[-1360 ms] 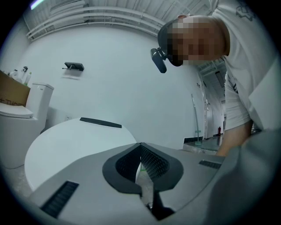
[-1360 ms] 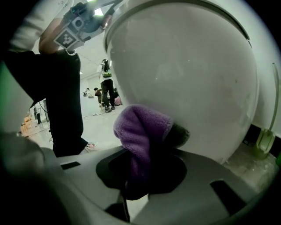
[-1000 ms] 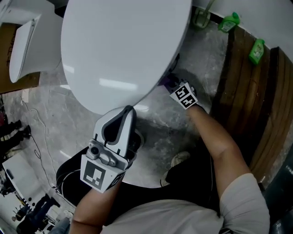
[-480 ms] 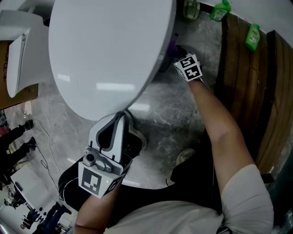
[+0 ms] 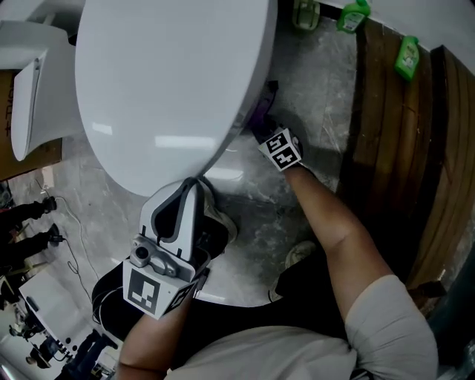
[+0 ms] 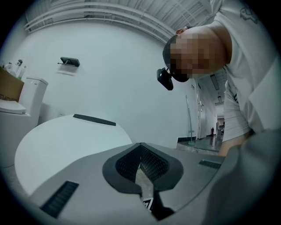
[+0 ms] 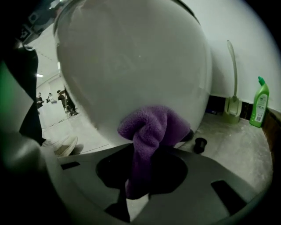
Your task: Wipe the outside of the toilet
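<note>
From the head view, the wiping is under way. The right gripper (image 5: pixel 269 135) is tucked under the right flank of the toilet (image 5: pixel 171 89), low by the floor, with a purple cloth (image 5: pixel 260 115) at its tip against the porcelain. The left gripper (image 5: pixel 190 187) hangs idle in front of the closed lid, just off its front edge. 2 green bottles (image 5: pixel 353 15) stand at the wall, well apart from the work.

In the left gripper view, the left gripper (image 6: pixel 141 161) has its jaws closed together on nothing. The lid of the toilet (image 6: pixel 66 145) lies flat ahead, so the bowl's inside is hidden.

In the right gripper view, the right gripper (image 7: pixel 139 173) is clenched on the purple cloth (image 7: pixel 151 127), whose bunched end presses on the curved outside of the toilet (image 7: pixel 131 66).

To my eye the side is being done, and the front and far side look like they are yet to come. The next stroke calls for steady pressure along the curve, with the cloth kept pinched.

Behind, a brush holder (image 7: pixel 230 115) has 1 brush standing in it, and a green bottle (image 7: pixel 260 103) stands beside it. I cannot tell what is in the bottle.
</note>
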